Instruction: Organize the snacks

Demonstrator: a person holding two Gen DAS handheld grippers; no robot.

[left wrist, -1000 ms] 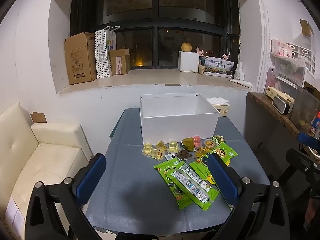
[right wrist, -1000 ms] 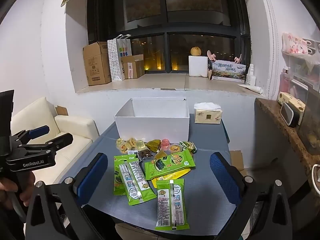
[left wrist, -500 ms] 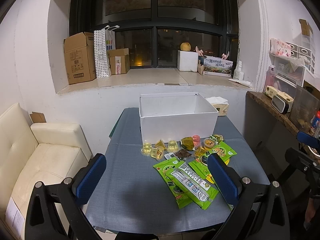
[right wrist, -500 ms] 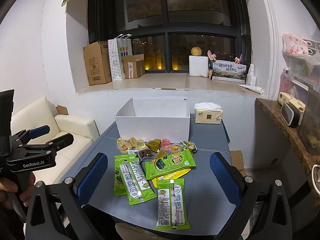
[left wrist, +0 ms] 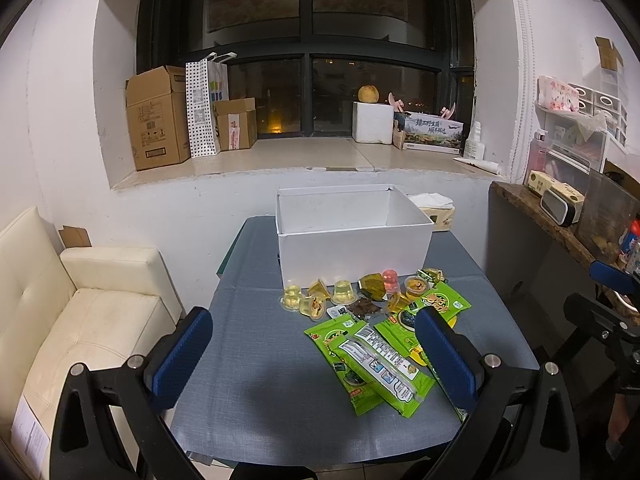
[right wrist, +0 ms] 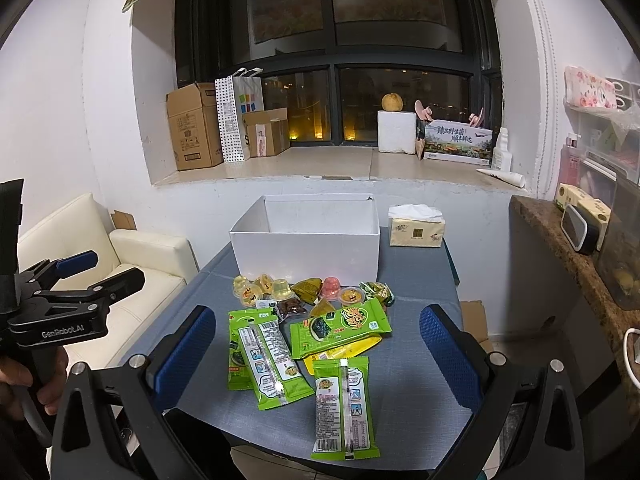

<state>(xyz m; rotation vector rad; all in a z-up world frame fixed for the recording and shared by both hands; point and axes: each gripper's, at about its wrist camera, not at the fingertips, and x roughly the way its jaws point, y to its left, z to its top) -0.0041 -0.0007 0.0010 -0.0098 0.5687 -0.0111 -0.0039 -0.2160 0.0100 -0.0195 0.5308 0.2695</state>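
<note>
Table (left wrist: 256, 344) is wearing a matt grey-blue woven cloth, weave showing as a fine grid. White box (left wrist: 352, 252) is looking like smooth matt card. Green snack packets (right wrist: 272, 356) are showing glossy plastic film, catching the light along their seams. Jelly cups (left wrist: 344, 292) are appearing as clear, shiny plastic with foil-like printed lids. Tissue pack (right wrist: 416, 228) is sitting in soft printed wrap, white paper tissue puffing out on top. Sofa (left wrist: 60, 320) is showing cream leather-like upholstery, faintly sheened and creased. Left gripper (left wrist: 312, 356) is showing matt black plastic arms, silvery metal bolts, blue textured pads (left wrist: 182, 356).
</note>
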